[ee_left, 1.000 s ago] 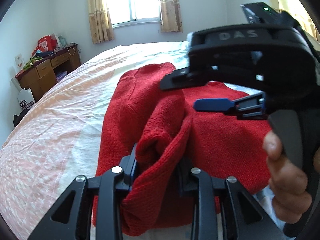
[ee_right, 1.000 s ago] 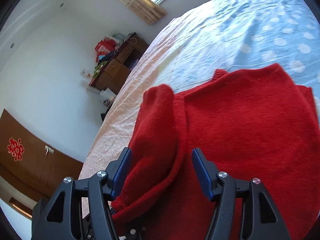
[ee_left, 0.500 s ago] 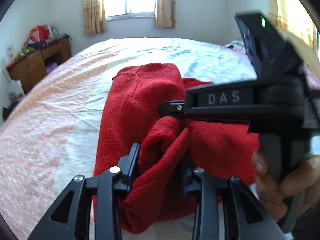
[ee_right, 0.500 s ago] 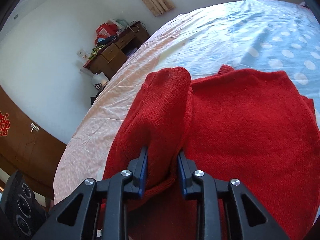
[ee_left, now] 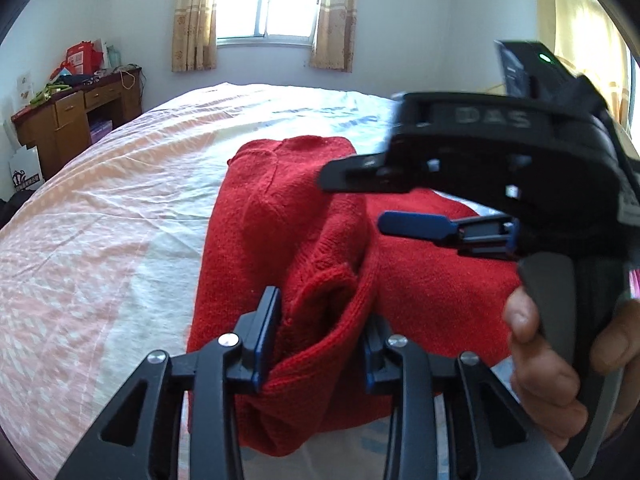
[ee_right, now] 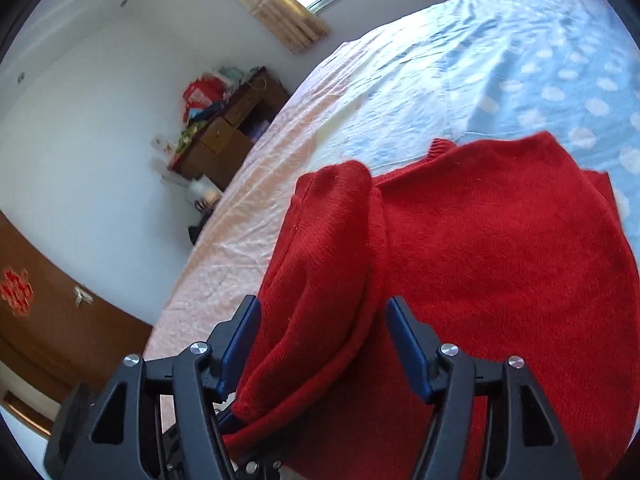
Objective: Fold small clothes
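A red knitted sweater (ee_left: 256, 216) lies on the bed (ee_left: 100, 220), with its left side folded over into a raised ridge. My left gripper (ee_left: 320, 320) is near the sweater's lower edge. Its jaws are closing, and the pads press a bunched fold of the sweater. In the right wrist view my right gripper (ee_right: 322, 308) straddles the same ridge of the sweater (ee_right: 500, 260). Its jaws are opening, and the right pad stands apart from the cloth. In the left wrist view the right gripper (ee_left: 354, 200) hovers over the sweater, held by a person's hand (ee_left: 540, 340).
The bed sheet is pink on the left and blue with white dots (ee_right: 540, 80) on the right. A wooden desk (ee_left: 76, 120) with clutter stands by the left wall. A curtained window (ee_left: 272, 0) is behind the bed, and brown wooden furniture (ee_right: 40, 320) stands at the left.
The right gripper shut on the sweater's ridge half a second ago and has since spread wide again. The left gripper kept its hold on the bunched fold and barely moved.
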The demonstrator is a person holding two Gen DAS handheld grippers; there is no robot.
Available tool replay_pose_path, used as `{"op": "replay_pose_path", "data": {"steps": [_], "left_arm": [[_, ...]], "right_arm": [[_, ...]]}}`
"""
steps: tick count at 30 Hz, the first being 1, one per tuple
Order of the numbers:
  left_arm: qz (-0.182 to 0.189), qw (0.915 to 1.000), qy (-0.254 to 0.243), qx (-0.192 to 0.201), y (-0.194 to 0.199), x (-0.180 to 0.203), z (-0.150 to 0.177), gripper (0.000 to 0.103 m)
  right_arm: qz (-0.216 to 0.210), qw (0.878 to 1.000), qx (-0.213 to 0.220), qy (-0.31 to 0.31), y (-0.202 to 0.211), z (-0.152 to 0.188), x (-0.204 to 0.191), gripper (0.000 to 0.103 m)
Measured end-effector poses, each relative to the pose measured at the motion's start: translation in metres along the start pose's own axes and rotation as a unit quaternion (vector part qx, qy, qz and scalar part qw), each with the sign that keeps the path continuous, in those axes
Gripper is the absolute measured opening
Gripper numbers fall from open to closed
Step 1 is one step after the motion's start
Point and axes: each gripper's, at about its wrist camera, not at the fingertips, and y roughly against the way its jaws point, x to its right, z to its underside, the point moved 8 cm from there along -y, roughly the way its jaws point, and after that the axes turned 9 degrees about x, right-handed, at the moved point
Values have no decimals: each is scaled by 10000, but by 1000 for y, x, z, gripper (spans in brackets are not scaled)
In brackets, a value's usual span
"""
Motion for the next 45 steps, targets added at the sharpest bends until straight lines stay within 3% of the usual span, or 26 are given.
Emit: {"op": "replay_pose_path", "data": {"steps": [1,2,5,12,24,36,45], "left_arm": [[-11,10000,-30,10,1,1,1,36],[-10,10000,-40,19,3,2,3,36],[13,10000,5,-14,4,2,3,35],[218,9997,54,46,10,18,-14,33],[725,9969,-206,-235,-15,90,-15,31],[780,9952,-465,-357,-34,115,-26,31],[820,9933,-666,-470,-51,126,-23,31]], "right_arm": [[120,9998,-81,106,-5,4,-1,57],[178,9996,-158,171,-9,7,-2,28],[97,9999,-37,84,-7,5,0,24],[53,9991,265,331,20,-14,1,23],[427,9983,384,65,59,-27,69,22],[710,9967,371,144,76,-37,98,22],[728,9965,385,-142,81,-30,132,21]]}}
